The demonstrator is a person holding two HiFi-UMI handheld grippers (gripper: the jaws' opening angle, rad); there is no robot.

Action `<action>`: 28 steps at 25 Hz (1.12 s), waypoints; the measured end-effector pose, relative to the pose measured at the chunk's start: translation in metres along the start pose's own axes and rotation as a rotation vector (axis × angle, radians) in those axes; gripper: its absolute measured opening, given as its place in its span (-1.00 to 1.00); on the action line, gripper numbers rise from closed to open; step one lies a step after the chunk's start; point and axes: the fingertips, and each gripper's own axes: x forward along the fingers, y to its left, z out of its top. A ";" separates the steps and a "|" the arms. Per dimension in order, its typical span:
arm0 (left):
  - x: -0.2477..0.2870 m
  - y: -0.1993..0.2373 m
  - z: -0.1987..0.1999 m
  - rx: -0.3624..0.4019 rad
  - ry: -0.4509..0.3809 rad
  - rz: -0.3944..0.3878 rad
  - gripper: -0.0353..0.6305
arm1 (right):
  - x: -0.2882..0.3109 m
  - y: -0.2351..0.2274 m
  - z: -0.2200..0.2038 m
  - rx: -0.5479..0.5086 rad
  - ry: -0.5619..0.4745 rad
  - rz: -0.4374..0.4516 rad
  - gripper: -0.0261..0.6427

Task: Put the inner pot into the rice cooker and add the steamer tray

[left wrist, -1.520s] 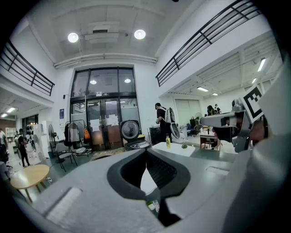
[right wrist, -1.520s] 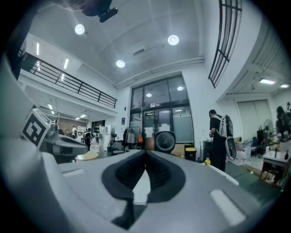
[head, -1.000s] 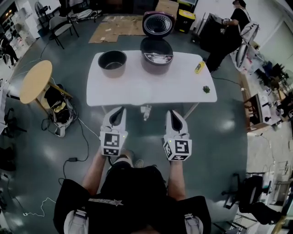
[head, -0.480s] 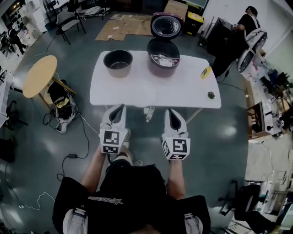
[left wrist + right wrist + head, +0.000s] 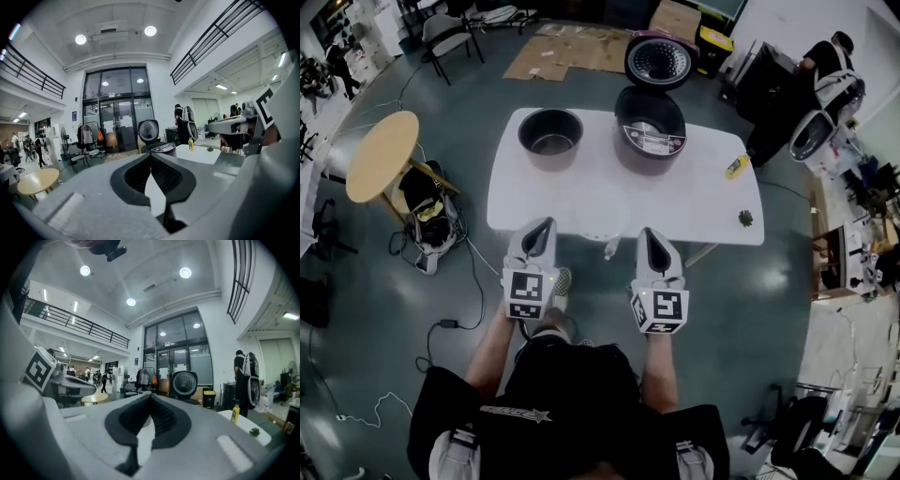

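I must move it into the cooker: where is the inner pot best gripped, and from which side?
Probably its rim, from above on the near side: the inner pot stands upright, mouth open upward, with bare table around it.

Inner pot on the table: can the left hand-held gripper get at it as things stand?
Probably yes. The left hand-held gripper is at the near edge of the table, with only bare tabletop between it and the inner pot. Its jaws are shut and must open first.

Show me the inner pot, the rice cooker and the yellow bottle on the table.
inner pot (image 5: 550, 141), head view, inside bottom.
rice cooker (image 5: 651, 143), head view, front control panel.
yellow bottle (image 5: 737, 167), head view, middle of its body.
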 end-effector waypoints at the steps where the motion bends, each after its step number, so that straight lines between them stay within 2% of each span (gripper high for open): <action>1: 0.008 0.005 -0.001 -0.003 0.004 0.002 -0.86 | 0.010 0.000 -0.001 0.002 0.004 0.006 -0.91; 13: 0.098 0.065 -0.008 -0.018 0.059 -0.002 -0.86 | 0.128 -0.008 -0.013 0.027 0.057 0.037 -0.91; 28: 0.174 0.141 -0.046 -0.071 0.146 0.017 -0.86 | 0.244 0.010 -0.038 0.053 0.135 0.090 -0.91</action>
